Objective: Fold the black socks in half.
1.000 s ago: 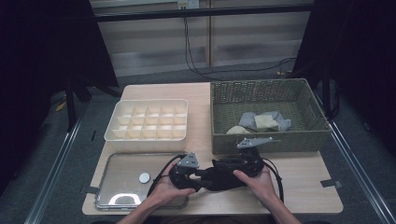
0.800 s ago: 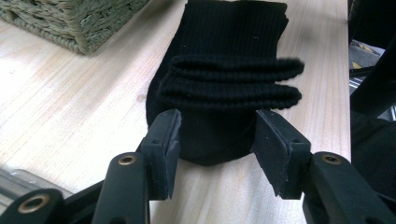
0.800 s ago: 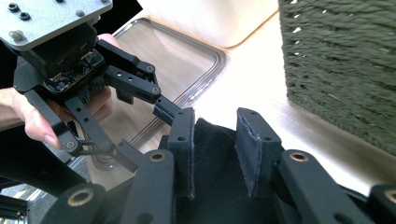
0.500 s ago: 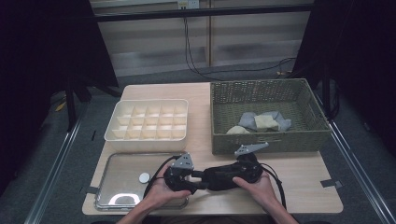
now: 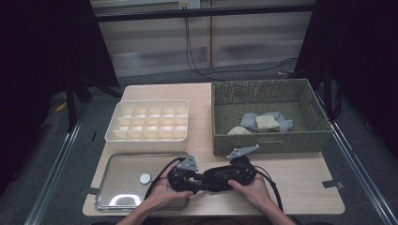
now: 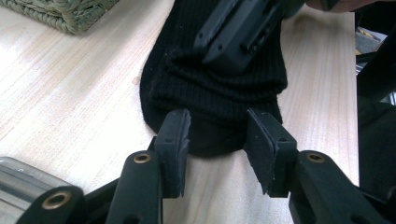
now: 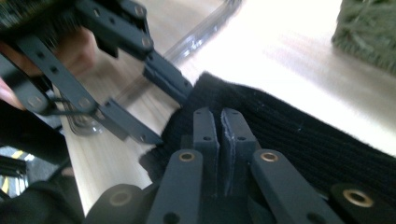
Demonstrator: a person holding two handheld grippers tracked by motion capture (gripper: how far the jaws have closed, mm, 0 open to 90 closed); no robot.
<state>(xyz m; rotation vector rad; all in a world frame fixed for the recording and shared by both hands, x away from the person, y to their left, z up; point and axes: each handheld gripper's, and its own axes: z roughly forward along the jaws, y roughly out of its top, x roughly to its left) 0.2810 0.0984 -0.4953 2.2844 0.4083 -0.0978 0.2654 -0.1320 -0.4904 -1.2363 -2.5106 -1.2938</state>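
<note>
Ribbed black sock — right gripper pinching it.

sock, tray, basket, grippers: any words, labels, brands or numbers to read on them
None can be read.
Black sock: plain ribbed knit, no label.
Metal tray, compartment box and basket: no print.
Left gripper and right gripper: bare black parts with brass rivets, no markings.
</note>
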